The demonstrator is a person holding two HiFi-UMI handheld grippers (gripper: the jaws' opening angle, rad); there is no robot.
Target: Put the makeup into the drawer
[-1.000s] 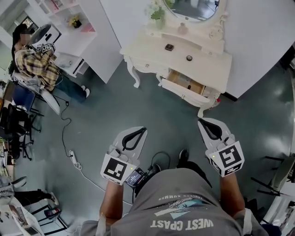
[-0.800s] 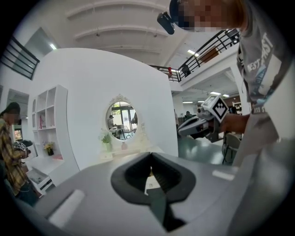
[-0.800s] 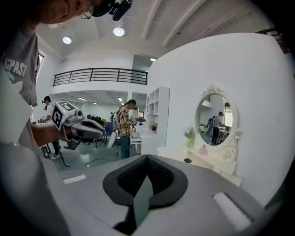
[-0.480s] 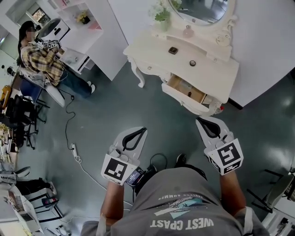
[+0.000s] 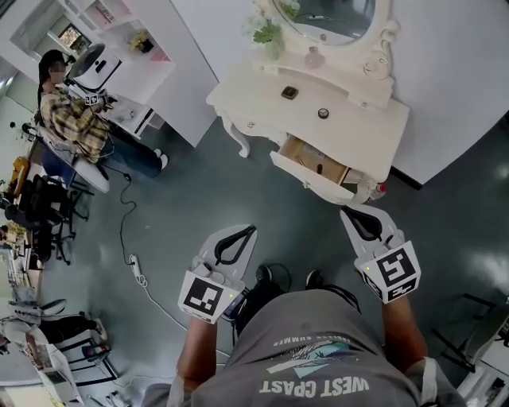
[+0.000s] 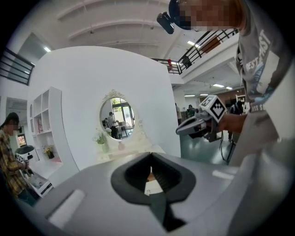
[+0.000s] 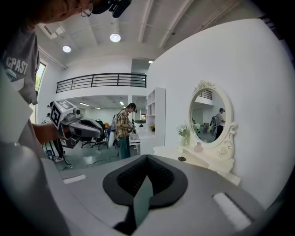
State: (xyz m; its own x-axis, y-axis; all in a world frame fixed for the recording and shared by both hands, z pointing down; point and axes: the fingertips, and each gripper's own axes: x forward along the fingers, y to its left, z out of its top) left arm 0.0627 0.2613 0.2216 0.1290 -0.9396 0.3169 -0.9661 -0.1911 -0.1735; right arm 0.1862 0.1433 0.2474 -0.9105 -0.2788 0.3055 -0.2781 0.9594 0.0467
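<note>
While the fingers [image 6: 87, 189] of the left gripper [image 5: 251, 229] are pressed together on nothing, those of the right gripper [image 5: 344, 211] meet the same way, also empty. Both are held out in front of the wearer's grey shirt [image 5: 310, 342], well apart from each other, above the dark green floor [image 5: 199, 199], and they point toward the white bench [image 5: 358, 119]. The right one is the nearer, its tip just short of the open drawer [image 5: 308, 176] in the head view. The drawer sticks out from the bench front, with small items on its wooden bottom. The makeup is on the bench top: a dark compact [image 5: 290, 92] and a small round pot [image 5: 323, 113], apart from each other, with a pink bottle [image 5: 315, 57] behind them under the oval mirror [image 5: 330, 16]. A plant [image 5: 266, 32] stands at the mirror's left. Far to the left, a person in a plaid shirt [image 5: 71, 115] sits by white shelves [image 5: 119, 36], and a cable [image 5: 131, 262] trails across the floor.
</note>
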